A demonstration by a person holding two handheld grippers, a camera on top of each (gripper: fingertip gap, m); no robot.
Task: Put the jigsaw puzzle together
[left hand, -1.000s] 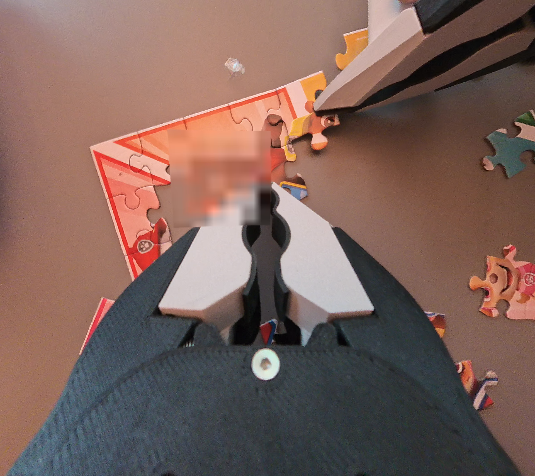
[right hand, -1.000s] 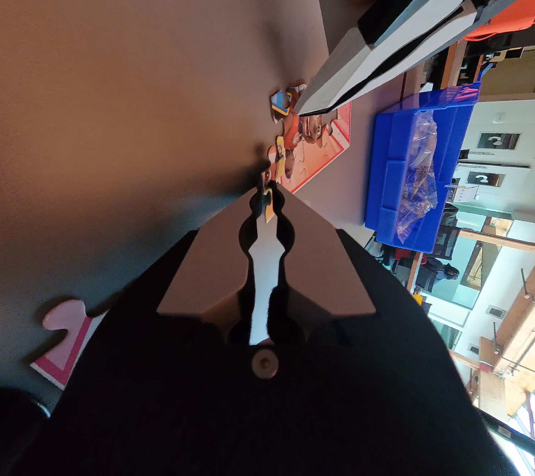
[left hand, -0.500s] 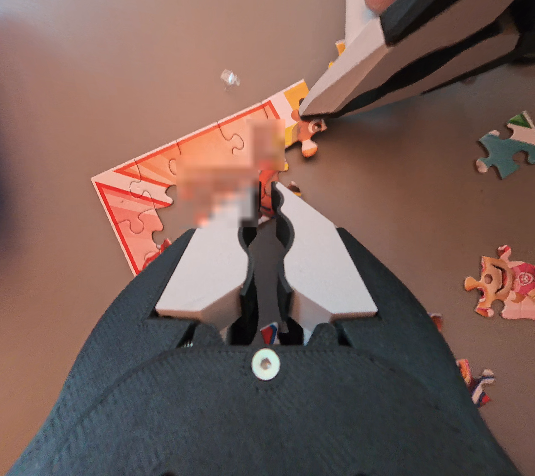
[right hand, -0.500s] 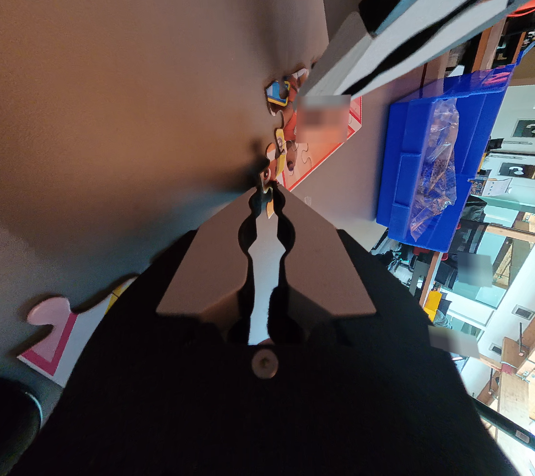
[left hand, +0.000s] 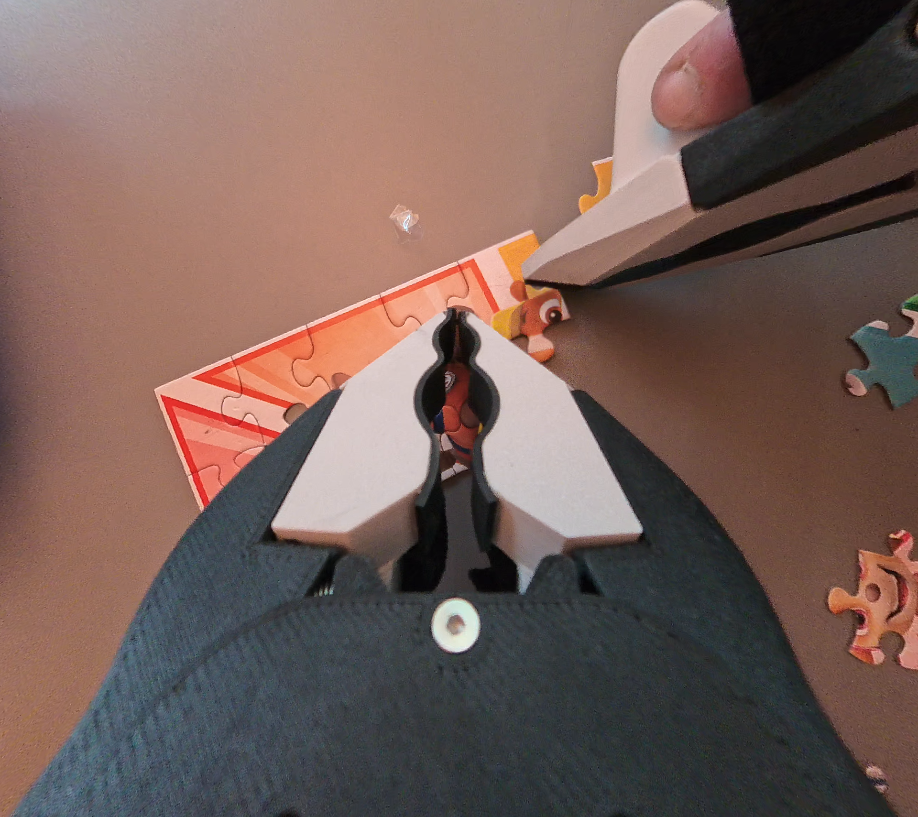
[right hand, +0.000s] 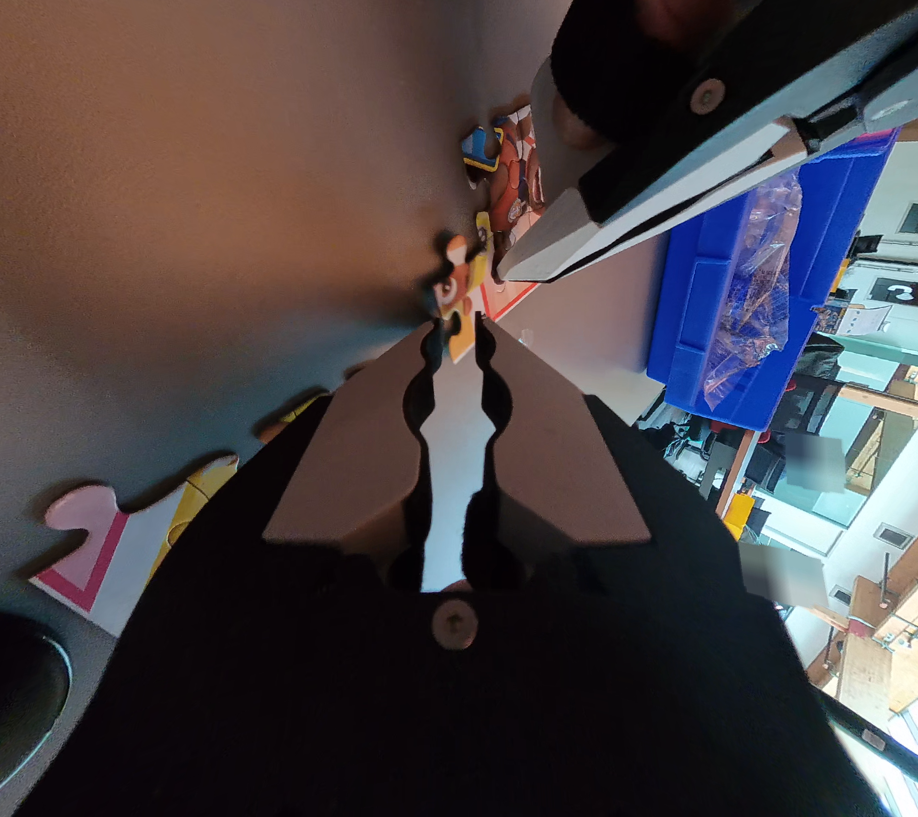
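The assembled puzzle section [left hand: 347,346] has an orange-red border and lies on the brown table; it also shows in the right wrist view [right hand: 511,192]. My left gripper [left hand: 457,314] is shut and empty, with its tips down on the section near its far edge; it also shows in the right wrist view [right hand: 501,276]. A dog-face piece [left hand: 539,316] lies flat at the section's right end. My right gripper [right hand: 457,321] has its jaws a little apart, with the yellow end of that piece [right hand: 449,291] between the tips. In the left wrist view the right gripper [left hand: 529,276] touches the piece's top edge.
Loose pieces lie to the right: a teal one [left hand: 884,361], an orange-pink one [left hand: 884,604], and a yellow one [left hand: 596,187] behind the right gripper. A clear plastic scrap [left hand: 406,219] lies beyond the puzzle. A pink-bordered piece [right hand: 99,559] and a blue bin [right hand: 720,296] also show. The grippers are tip to tip, or close to it. Between my left fingertips and the assembled puzzle section [left hand: 347,346] there is roughly 4 cm.
My left gripper moved forward across the puzzle to its far edge. My right gripper's jaws opened a little, and the dog-face piece now lies flat against the puzzle's end.
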